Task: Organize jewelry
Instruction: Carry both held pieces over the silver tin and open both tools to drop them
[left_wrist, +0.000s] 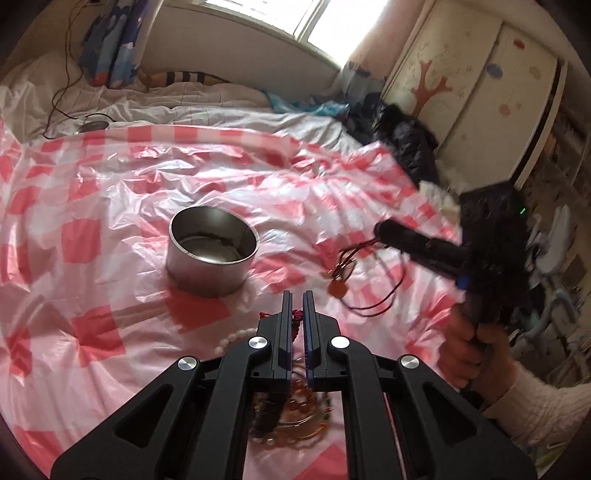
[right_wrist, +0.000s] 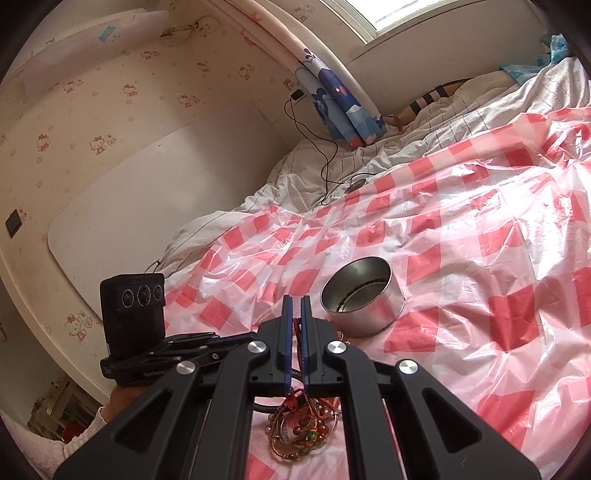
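Hiding jewelry pile (left_wrist: 288, 417) behind left tongs (left_wrist: 297, 295).

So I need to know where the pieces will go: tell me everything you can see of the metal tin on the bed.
The metal tin is a round, shallow container of plain silvery metal, with straight walls, a thin rim and no lid. It stands upright on the pink-and-white checked plastic sheet, open mouth up. Its shiny inside mirrors the walls; no jewelry shows in it. It stands beyond both grippers' fingertips, and nothing but the sheet touches it.
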